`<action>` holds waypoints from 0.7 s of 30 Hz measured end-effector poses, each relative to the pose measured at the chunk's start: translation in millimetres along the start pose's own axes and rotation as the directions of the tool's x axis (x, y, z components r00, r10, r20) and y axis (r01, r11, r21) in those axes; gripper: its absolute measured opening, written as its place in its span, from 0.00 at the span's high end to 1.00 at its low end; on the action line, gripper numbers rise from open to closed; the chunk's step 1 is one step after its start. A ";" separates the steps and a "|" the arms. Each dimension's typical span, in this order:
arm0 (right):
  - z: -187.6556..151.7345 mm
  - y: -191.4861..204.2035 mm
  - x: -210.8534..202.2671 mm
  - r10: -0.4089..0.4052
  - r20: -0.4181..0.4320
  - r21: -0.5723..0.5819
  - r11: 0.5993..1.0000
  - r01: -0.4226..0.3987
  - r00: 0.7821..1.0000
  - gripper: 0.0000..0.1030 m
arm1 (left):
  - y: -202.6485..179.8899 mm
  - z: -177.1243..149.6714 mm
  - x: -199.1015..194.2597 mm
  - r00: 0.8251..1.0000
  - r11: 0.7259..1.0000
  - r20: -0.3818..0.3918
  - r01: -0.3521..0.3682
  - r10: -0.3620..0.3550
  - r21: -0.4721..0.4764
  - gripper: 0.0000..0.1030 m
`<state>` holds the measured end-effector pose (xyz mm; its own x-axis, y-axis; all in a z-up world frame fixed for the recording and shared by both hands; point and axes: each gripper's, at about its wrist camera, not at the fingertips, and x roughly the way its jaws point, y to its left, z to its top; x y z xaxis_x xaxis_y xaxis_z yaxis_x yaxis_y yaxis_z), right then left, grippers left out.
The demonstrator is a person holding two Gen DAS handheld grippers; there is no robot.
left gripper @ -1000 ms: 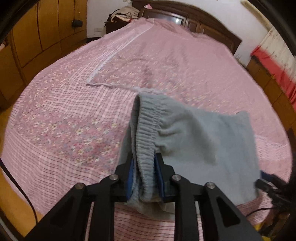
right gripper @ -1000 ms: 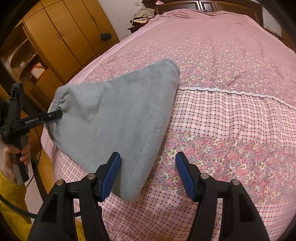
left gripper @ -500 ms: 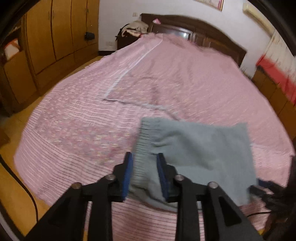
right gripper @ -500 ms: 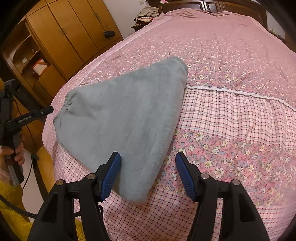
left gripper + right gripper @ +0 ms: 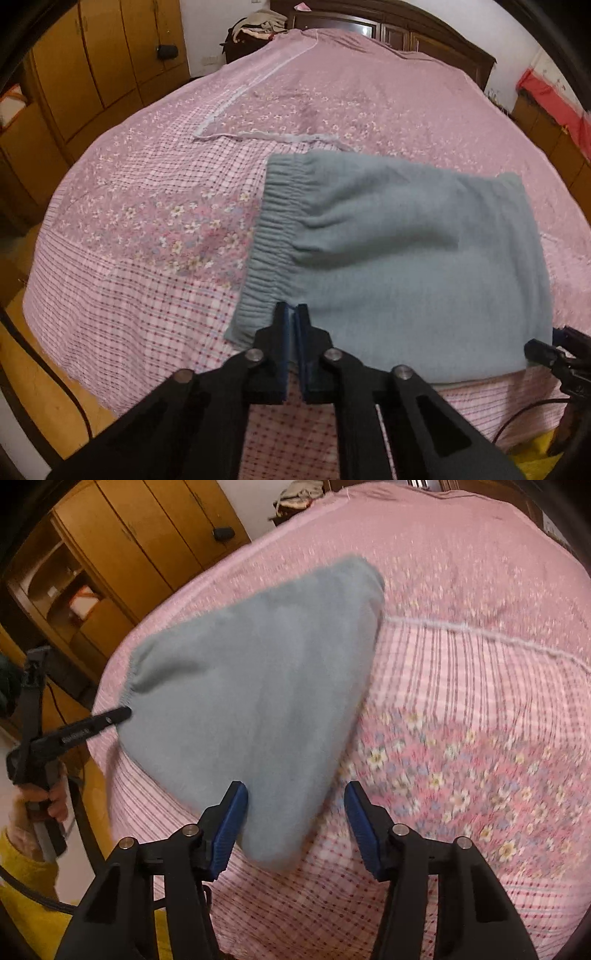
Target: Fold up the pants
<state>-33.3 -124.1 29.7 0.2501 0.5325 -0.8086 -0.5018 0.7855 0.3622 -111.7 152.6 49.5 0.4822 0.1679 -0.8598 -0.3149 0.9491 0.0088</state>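
Observation:
The grey-blue pants [image 5: 399,258] lie folded flat on the pink bed near its foot edge; their elastic waistband [image 5: 273,236] faces left. In the left wrist view my left gripper [image 5: 291,310] is shut and empty, its tips just at the near edge of the waistband. In the right wrist view the pants [image 5: 258,686] spread ahead; my right gripper [image 5: 295,805] is open, its jaws either side of the pants' near corner, not closed on it. The left gripper [image 5: 110,716] also shows there, touching the waistband end.
The bed's pink floral and checked cover [image 5: 155,229] spreads far ahead. Wooden wardrobes [image 5: 92,74] stand on the left. A dark headboard [image 5: 406,26] and a pile of clothes [image 5: 258,26] are at the far end. The bed's foot edge [image 5: 147,387] drops to the floor.
My left gripper let go of the waistband, the pants dropped flat on the bed, and its jaws have closed empty. My right gripper stayed open and moved slightly closer.

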 end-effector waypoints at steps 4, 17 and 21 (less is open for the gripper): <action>-8.1 3.7 5.5 -0.018 -0.032 -0.037 0.999 0.017 0.999 0.45 | -2.3 5.8 -11.6 1.000 1.000 -0.004 0.004 -0.004 0.012 0.95; 42.6 -11.9 -27.0 -0.052 0.134 -0.041 0.997 0.058 0.990 0.65 | -17.7 58.8 -19.2 0.978 0.986 0.130 0.167 -0.166 0.002 0.93; 68.5 -10.2 -11.7 -0.044 0.178 0.000 0.999 0.045 0.983 0.82 | -22.0 70.3 10.7 0.985 0.993 0.130 0.116 -0.113 -0.017 0.93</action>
<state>25.6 -116.7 67.2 0.4150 0.5450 -0.7285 -0.4904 0.8084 0.3254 -42.2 152.3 76.1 0.6166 0.0932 -0.7817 -0.2705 0.9576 -0.0992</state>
